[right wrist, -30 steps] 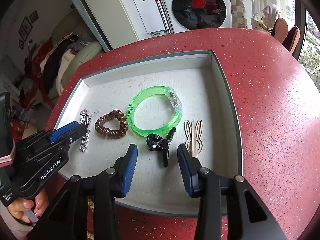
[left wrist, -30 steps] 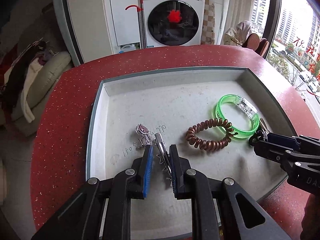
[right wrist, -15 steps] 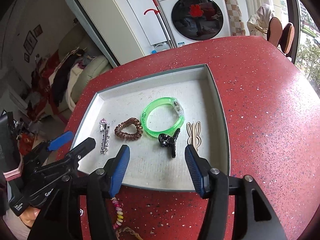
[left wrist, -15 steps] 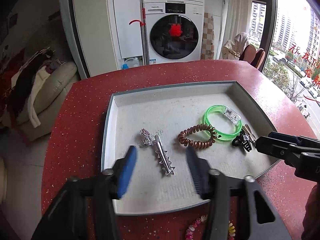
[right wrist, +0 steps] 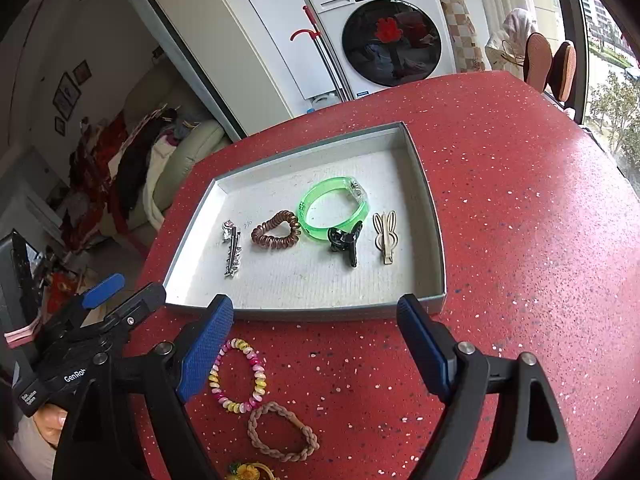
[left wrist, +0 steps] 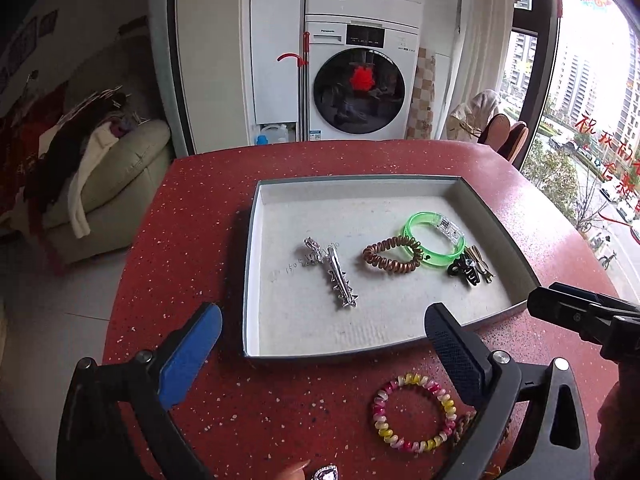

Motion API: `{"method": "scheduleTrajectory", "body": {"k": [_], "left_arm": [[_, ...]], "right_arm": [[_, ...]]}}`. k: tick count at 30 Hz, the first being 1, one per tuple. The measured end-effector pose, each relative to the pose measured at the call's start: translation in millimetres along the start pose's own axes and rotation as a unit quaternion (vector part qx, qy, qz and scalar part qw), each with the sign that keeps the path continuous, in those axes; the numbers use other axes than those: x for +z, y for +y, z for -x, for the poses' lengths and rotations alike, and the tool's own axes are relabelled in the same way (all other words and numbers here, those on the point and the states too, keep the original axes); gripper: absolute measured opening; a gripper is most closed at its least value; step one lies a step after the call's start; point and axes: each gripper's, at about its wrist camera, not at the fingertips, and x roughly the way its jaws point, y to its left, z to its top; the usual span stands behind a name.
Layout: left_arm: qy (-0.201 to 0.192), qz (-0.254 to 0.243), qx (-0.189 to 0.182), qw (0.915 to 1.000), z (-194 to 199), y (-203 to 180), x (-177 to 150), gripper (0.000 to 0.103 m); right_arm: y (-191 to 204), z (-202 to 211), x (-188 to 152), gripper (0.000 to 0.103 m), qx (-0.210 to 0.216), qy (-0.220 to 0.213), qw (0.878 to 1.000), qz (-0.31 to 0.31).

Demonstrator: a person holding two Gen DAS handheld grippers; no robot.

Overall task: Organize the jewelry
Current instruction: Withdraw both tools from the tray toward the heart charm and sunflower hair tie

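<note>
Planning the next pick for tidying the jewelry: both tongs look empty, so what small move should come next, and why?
Probably lower the open right tongs onto the pink-and-yellow beaded bracelet lying on the red table, just outside the grey tray. Both tongs have just been opening with nothing between them, and that bracelet lies nearest.

My desk (right wrist: 520,208) is red with pale specks. On it sits a shallow grey tray (right wrist: 434,216). Just in front of the tray lie a pink-and-yellow coil bracelet (right wrist: 238,376), a braided tan band (right wrist: 282,432) and a yellow flower piece (right wrist: 248,471).
</note>
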Motion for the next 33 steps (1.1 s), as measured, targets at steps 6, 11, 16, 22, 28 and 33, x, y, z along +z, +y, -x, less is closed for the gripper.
{"method": "scheduleTrajectory", "body": {"k": [6,11,16,22,28,33], "left_arm": [[0.017,0.001,0.007,0.9998,11,11,-24,0.103],[0.017,-0.004,0.031,0.9994,23,18,-43,0.103],[0.019,-0.002,0.04,0.999,29,25,-60,0.103],[0.042,0.009,0.03,0.9986,27,32,-85,0.103],[0.06,0.011,0.033,0.9976,23,31,-107,0.103],[0.061,0.006,0.035,0.9975,22,29,-110,0.103]], "right_arm": [[0,14,-20,0.089,-0.005,-0.014,1.0,0.013],[4,25,-33,0.089,-0.004,-0.024,1.0,0.013],[7,29,-41,0.089,-0.008,0.005,1.0,0.014],[15,25,-65,0.089,-0.004,0.051,0.998,0.032],[26,21,-101,0.089,-0.019,0.084,0.994,0.066],[34,20,-120,0.089,-0.024,0.098,0.992,0.076]]}}
